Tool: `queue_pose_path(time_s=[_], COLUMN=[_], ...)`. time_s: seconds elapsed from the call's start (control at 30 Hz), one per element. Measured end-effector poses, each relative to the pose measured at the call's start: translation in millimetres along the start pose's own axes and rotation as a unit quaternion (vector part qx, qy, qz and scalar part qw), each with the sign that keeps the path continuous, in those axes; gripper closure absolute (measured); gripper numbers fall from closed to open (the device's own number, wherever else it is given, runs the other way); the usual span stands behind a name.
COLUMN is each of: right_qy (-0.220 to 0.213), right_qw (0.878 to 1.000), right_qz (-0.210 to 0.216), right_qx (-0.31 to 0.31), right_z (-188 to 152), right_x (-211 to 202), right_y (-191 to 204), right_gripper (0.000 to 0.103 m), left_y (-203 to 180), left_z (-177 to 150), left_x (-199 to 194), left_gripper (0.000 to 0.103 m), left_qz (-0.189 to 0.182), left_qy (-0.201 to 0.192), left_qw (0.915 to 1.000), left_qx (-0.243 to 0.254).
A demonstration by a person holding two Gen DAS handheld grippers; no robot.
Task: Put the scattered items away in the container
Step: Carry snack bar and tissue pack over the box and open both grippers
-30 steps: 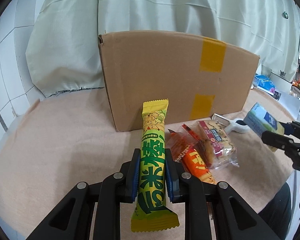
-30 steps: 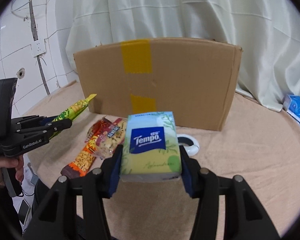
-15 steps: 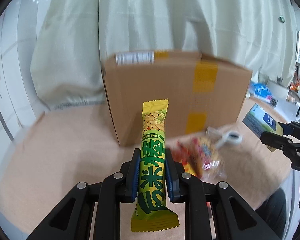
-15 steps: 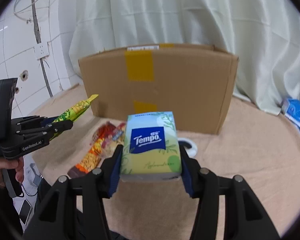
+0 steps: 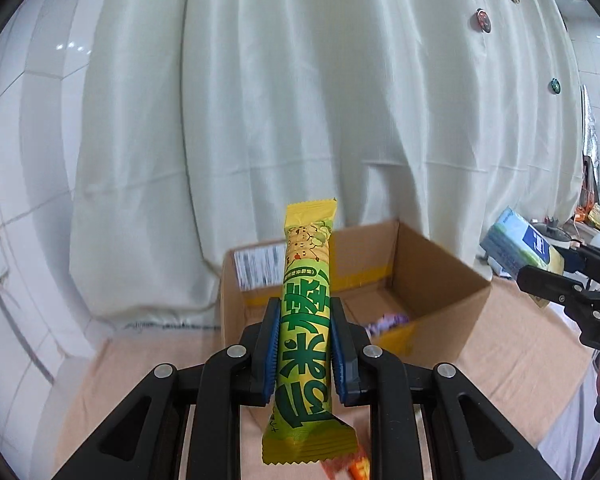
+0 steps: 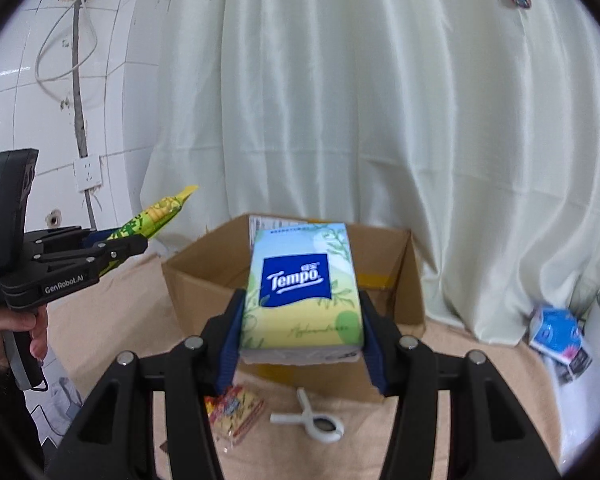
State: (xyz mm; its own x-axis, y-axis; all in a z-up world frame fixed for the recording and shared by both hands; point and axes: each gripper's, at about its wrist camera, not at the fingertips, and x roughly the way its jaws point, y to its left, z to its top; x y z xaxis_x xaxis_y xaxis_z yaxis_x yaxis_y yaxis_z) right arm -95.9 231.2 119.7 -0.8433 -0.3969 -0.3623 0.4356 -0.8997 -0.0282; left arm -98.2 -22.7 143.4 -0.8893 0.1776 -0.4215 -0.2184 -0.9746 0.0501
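My left gripper [image 5: 304, 316] is shut on a long yellow-green snack bar [image 5: 306, 320] and holds it in the air in front of the open cardboard box [image 5: 452, 276]. My right gripper [image 6: 302, 320] is shut on a Tempo tissue pack [image 6: 300, 292], also raised before the box [image 6: 196, 276]. The box holds a purple packet [image 5: 388, 320]. The left gripper [image 6: 112, 250] with its bar [image 6: 160, 216] shows at the left of the right wrist view. The right gripper [image 5: 540, 276] and pack [image 5: 516, 246] show at the right of the left wrist view.
On the beige tablecloth in front of the box lie a snack packet [image 6: 236, 412] and a white clip [image 6: 312, 420]. An orange packet [image 5: 352, 468] peeks below the bar. Blue tissue packs [image 6: 556, 332] lie at the right. A white curtain [image 6: 380, 120] hangs behind.
Both grippers have risen with their items, from table level facing the box's front wall to above its rim, so the box's inside now shows.
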Motion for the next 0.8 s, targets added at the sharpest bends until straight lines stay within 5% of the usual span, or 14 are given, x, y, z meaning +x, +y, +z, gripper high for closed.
queue_pose_path(time_s=[0.37,0.8], right_qy=[0.004,0.078], right_qw=[1.000,0.996], right_qz=[0.000,0.019], right_qx=[0.003,0.025], right_z=[39.8,30.5], right_x=[60.2,160.3], right_y=[-22.9,-42.1], right_gripper=[0.047,0.047], left_y=[2.0,5.9], left_z=[38.0,25.1], left_x=[82.8,173.4], left_gripper=[0.080,0.080], left_qz=[-0.001,-0.024], left_qy=[0.027,0.098], left_qw=[0.9996,0.9948], left_qx=[0.001,-0.009])
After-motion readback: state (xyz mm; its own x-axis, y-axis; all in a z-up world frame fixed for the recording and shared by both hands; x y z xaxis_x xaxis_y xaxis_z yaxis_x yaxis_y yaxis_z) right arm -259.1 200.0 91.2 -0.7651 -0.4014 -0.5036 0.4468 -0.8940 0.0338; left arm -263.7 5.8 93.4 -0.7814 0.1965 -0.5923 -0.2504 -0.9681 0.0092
